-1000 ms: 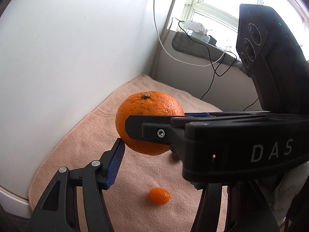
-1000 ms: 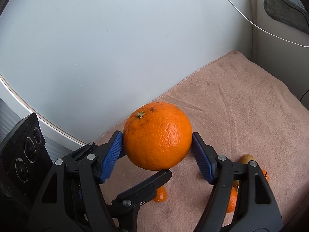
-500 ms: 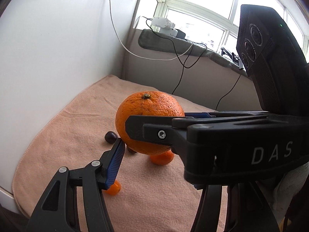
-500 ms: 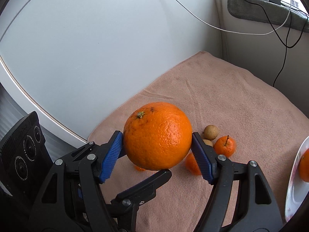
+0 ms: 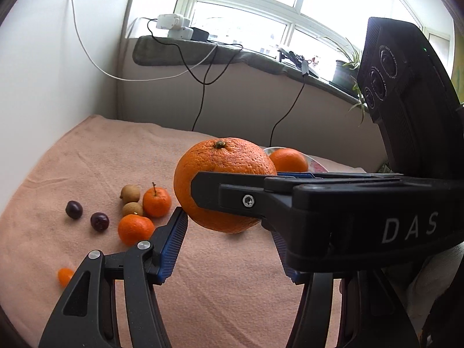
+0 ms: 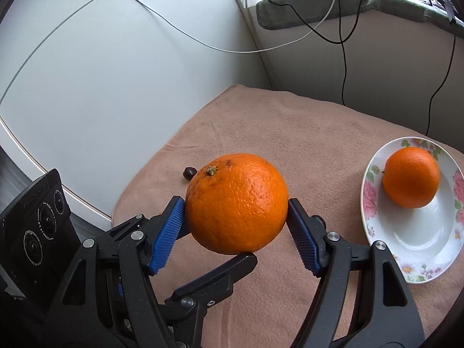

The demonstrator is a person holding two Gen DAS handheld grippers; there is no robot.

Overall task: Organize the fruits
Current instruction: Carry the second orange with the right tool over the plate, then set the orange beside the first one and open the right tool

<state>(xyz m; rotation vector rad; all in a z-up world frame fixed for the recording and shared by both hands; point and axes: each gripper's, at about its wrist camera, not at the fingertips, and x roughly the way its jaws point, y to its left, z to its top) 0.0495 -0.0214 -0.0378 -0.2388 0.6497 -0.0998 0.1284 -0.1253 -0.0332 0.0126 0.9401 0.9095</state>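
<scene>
A large orange (image 6: 236, 203) hangs above the pink towel (image 6: 290, 133). My right gripper (image 6: 236, 217) is shut on it, its blue pads pressing both sides. My left gripper (image 5: 227, 223) comes in from the side and pinches the orange's (image 5: 224, 159) lower part with its fingertips; one left finger (image 6: 214, 275) shows under the fruit, and its far pad is mostly hidden. A flowered white plate (image 6: 366, 203) to the right holds a second orange (image 6: 411, 185). On the towel lie two mandarins (image 5: 156, 201), two longans (image 5: 130, 192), two dark cherries (image 5: 99, 221) and a kumquat (image 5: 65, 275).
A white wall (image 6: 116, 72) borders the towel on the left. Behind it a low wall carries a windowsill with a power strip (image 5: 174, 26), hanging cables (image 5: 203, 92) and potted plants (image 5: 345, 69). The right gripper's camera block (image 5: 406, 101) fills the right of the left wrist view.
Both grippers carried the large orange to the right along the towel. The small fruits slid to the left of the views and the plate with the second orange came into sight. Both grips stayed the same.
</scene>
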